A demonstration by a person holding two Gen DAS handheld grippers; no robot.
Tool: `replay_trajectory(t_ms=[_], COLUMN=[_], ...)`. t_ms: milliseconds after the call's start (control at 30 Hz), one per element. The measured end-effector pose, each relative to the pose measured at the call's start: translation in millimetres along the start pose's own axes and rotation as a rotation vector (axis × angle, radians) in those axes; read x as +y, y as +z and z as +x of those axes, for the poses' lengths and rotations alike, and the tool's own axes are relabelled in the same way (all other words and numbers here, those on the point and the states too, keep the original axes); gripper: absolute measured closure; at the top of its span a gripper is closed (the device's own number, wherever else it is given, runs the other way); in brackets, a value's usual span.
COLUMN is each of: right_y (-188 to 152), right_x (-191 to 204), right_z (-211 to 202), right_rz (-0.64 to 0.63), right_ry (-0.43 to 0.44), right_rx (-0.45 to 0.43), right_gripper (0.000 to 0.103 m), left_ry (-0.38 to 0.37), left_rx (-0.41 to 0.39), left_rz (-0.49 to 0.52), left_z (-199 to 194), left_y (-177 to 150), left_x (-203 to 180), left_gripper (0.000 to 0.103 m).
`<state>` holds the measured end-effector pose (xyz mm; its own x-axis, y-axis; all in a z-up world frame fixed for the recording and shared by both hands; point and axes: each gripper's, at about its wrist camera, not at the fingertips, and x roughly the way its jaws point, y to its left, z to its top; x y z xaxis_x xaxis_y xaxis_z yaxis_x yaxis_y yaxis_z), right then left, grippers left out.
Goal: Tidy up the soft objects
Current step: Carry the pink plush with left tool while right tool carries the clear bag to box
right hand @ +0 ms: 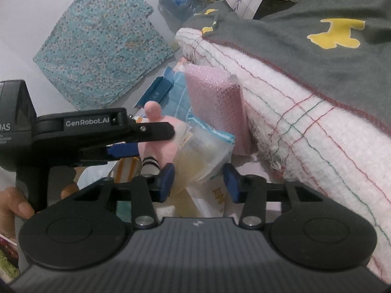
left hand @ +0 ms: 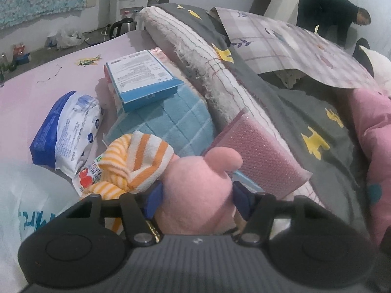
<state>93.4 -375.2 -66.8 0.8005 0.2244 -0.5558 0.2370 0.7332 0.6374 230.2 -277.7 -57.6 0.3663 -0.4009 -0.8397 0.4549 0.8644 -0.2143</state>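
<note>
A pink plush toy (left hand: 195,195) fills the gap between the blue pads of my left gripper (left hand: 197,201), which is shut on it. The right wrist view shows that same left gripper (right hand: 154,144) from the side, with the toy (right hand: 161,144) and its black-and-white striped leg in its grip. My right gripper (right hand: 199,183) stands open around the lower corner of a clear plastic packet (right hand: 207,153); its right pad is apart from the packet. An orange-striped cloth (left hand: 132,161) lies just left of the toy.
On the pink bedsheet (left hand: 29,92) lie a blue checked towel (left hand: 176,122), a blue box (left hand: 144,78), a wipes pack (left hand: 68,131) and a pink bubble pouch (left hand: 256,151). A white woven blanket (right hand: 305,112) under a grey quilt (left hand: 305,122) rises at right. A person (left hand: 327,12) bends behind.
</note>
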Motion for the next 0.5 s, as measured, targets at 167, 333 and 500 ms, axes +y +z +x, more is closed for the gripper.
replay_trajectory(t_ms=[167,333,500], right_y=[0.0,0.9,4.7], right_x=[16.4,38.0,74.8], right_z=[-20.2,-51.3,-86.3], right_rz=[-0.048,-0.107,-0.186], right_ry=[0.0,0.015,0.08], right_rx=[-0.049,-0.089,-0.123], right_gripper=[0.07,0.071,0.071], left_ry=[-0.047,-0.1,-0.14], left_rx=[-0.024,-0.087,-0.181], left_rz=[-0.027,-0.039,-0.064], left_z=[-20.1,-57.3,-113.4], left_y=[-5.0,-13.6,-23.1], left_x=[0.9,-1.0,8.1], left_gripper=[0.042,0.042,0.042])
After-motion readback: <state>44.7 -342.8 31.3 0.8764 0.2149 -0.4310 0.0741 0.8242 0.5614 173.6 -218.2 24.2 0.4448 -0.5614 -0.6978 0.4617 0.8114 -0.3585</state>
